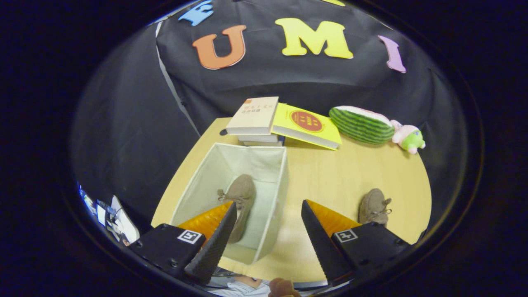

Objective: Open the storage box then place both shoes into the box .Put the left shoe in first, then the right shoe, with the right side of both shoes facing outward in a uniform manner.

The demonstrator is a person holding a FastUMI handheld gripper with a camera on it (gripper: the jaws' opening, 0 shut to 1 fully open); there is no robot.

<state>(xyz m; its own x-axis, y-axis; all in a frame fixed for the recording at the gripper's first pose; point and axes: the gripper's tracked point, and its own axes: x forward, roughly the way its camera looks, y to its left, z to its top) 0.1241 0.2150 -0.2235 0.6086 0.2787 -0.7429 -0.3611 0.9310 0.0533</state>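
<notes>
Gripper view: one shoe (240, 202) is seen lying inside the open storage box (274, 214), while the second shoe (373, 206) rests on the surface (330, 177) to the right, just beyond the right finger. The gripper (268, 235) is held wide and empty. A wrongly turned grasp could leave the shoes facing unlike ways; the box wall could be clipped on entry.

Gripper camera looks down from above over its spread fingers (231, 231) at the table (330, 173).

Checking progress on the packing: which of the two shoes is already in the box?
The shoe inside the open box; the other shoe sits on the table, beyond the open gripper.
</notes>
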